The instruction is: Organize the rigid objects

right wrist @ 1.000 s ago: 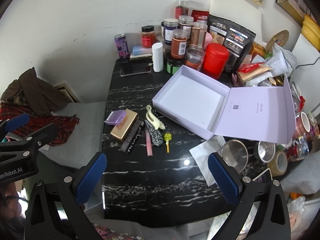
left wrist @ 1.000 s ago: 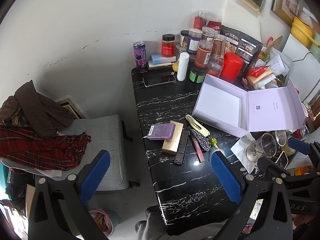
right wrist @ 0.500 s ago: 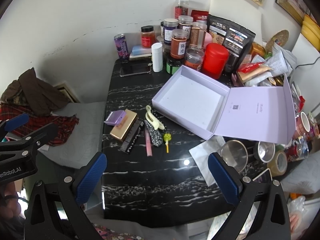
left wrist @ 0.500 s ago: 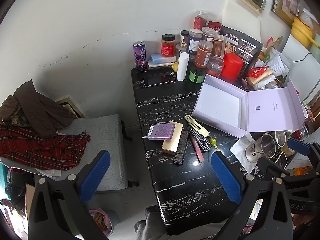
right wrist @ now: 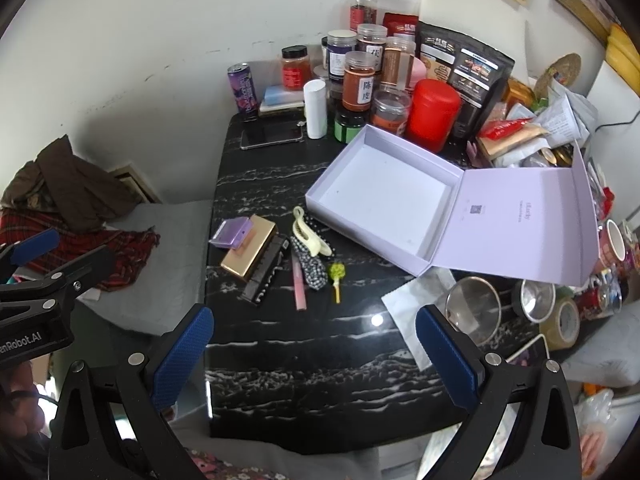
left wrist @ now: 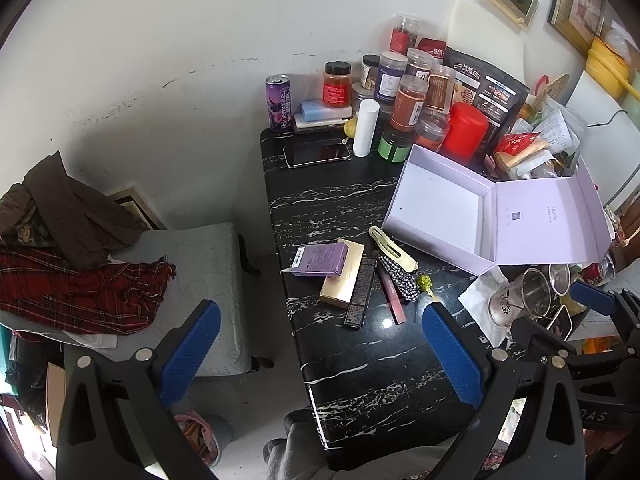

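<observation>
On the black marble table (right wrist: 304,364) below me, a lavender box (right wrist: 384,196) lies with its lid folded flat to the right and its tray empty. Just left of it sits a small cluster: a purple carton (right wrist: 232,232) resting on a gold box (right wrist: 249,251), a long black case (right wrist: 266,274) against the gold box's right side, a pink stick (right wrist: 299,286), a black-and-white checked pouch (right wrist: 310,269), a cream hair clip (right wrist: 306,234) lying partly over the pouch, and a small green-topped pick (right wrist: 337,276).

Both my tools hang above the near end of the table, touching nothing. My left gripper (left wrist: 320,356) has its blue pads spread wide with nothing between them, and my right gripper (right wrist: 314,354) is spread the same way, also empty.

Against the wall stand spice jars (right wrist: 360,84), a red canister (right wrist: 434,114), a purple can (right wrist: 243,90) and a phone (right wrist: 272,135).
</observation>
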Demonstrator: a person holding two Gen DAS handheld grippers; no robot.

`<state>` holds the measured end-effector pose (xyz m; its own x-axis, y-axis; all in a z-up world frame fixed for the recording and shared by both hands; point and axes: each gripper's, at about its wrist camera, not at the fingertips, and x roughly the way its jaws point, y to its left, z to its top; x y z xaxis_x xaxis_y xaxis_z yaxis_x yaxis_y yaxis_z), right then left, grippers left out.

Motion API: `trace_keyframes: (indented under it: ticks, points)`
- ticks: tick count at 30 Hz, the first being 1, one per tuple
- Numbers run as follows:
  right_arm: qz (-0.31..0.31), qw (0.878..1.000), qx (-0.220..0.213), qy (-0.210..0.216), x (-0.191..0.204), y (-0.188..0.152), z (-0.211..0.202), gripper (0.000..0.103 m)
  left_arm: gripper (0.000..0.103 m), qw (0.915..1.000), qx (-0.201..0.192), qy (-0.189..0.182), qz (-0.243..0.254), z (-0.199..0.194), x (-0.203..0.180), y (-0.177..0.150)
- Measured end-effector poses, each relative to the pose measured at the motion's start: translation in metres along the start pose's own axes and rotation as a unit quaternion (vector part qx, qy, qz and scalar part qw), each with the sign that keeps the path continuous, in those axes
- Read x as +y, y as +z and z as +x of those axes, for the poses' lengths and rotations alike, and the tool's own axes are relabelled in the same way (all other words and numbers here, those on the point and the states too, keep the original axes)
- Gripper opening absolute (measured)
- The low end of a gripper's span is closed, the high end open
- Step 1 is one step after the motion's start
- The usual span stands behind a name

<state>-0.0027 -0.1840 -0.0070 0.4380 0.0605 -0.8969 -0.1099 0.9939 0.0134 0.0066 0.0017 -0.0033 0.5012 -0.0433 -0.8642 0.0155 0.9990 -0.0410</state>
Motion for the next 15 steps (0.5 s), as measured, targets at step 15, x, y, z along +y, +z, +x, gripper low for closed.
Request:
trace_keyframes:
  ticks: [15]
  points:
    - [0.017,0.998,0.033,0.042,-0.010,0.010,0.038,0.103,0.103,0.9980,0.032,-0.050,-0.024,0.040,0.007,0.008]
